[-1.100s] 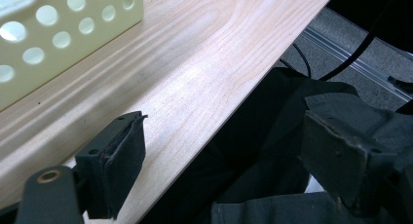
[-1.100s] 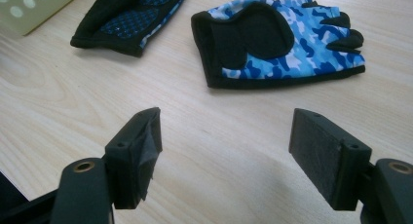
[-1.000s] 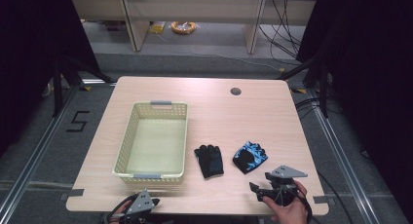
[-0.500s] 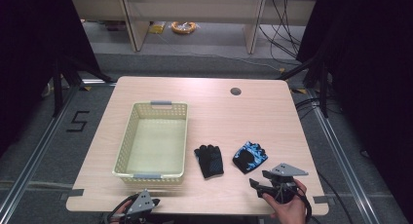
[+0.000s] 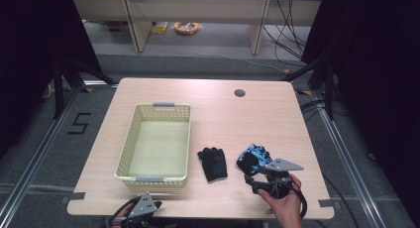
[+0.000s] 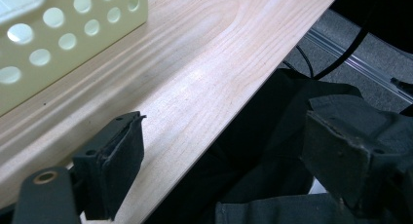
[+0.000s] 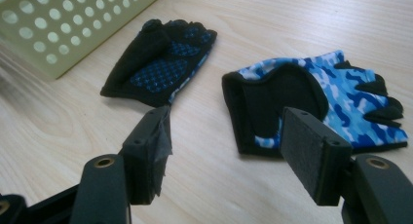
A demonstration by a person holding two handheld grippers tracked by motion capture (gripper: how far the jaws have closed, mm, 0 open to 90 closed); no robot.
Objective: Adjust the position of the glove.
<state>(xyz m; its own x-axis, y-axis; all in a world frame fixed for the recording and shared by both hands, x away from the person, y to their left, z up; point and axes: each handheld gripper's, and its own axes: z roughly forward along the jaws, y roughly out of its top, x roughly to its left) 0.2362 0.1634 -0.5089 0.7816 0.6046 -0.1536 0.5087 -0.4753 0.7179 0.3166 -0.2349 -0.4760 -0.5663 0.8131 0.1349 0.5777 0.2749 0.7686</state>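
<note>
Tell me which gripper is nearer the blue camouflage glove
Right. The right gripper sits just in front of the blue camouflage glove, jaws open toward its cuff. The left gripper stays at the table's near edge, below the basket.

The right hand-held gripper (image 5: 253, 174) has neared the blue glove (image 5: 252, 156).

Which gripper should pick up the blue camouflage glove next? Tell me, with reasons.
Right. The right gripper sits open just short of the blue camouflage fingerless glove, jaws aimed at its cuff. The left gripper waits at the table's near edge by the yellow perforated plastic basket.
</note>
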